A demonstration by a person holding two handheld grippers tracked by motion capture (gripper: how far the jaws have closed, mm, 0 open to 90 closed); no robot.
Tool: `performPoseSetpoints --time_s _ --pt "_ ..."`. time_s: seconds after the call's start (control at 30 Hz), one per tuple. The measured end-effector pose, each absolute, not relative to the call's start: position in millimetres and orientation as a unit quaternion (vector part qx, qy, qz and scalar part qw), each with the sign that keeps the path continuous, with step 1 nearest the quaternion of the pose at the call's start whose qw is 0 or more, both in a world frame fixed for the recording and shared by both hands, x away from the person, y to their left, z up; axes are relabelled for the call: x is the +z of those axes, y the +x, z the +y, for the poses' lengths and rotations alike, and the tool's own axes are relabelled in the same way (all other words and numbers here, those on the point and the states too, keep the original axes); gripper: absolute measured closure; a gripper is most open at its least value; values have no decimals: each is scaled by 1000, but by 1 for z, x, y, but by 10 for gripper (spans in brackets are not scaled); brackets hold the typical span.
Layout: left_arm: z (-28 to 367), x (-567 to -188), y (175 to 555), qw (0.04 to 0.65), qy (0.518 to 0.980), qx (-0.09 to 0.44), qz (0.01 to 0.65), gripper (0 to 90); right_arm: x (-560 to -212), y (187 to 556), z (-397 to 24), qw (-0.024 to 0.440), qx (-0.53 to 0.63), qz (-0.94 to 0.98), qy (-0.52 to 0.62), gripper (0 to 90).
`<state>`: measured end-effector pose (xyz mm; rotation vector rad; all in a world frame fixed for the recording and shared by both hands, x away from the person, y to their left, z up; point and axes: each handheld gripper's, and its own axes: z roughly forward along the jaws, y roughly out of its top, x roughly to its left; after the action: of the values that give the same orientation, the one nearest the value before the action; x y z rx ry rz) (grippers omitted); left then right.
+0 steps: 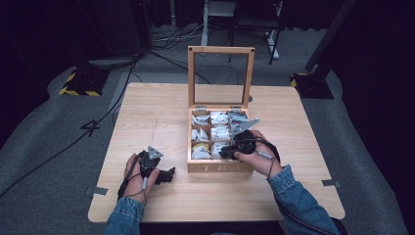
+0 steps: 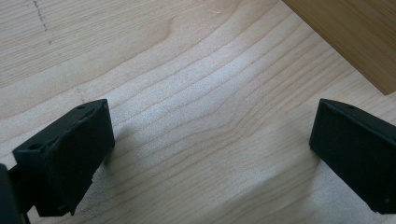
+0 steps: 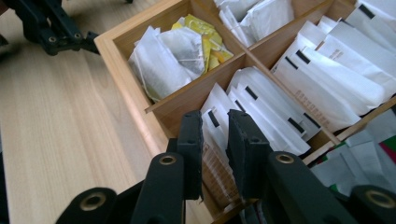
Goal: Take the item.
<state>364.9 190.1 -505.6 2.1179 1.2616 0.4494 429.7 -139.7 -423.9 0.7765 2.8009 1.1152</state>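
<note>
Your right gripper (image 3: 215,140) pinches a white tea packet (image 3: 215,161) in the tea box's (image 1: 220,167) front-middle compartment; left gripper (image 2: 210,154) gapes wide over the table (image 2: 196,70).

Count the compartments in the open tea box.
9, though the right gripper hides part of the front row: the tea box holds three rows of three, front, middle and back.

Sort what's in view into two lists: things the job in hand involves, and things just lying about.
In play:
- right tool, jaws closed on a white tea packet
- wooden tea box, lid open
- other packets in its compartments

Lying about:
- left tool, open, resting on the table
- floor cables
</note>
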Motion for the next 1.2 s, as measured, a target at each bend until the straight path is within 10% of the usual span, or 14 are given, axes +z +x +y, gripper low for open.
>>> performPoseSetpoints --time_s 1.2 --pt "190 -505 366 312 805 170 475 1 -394 419 -156 50 441 866 231 861"
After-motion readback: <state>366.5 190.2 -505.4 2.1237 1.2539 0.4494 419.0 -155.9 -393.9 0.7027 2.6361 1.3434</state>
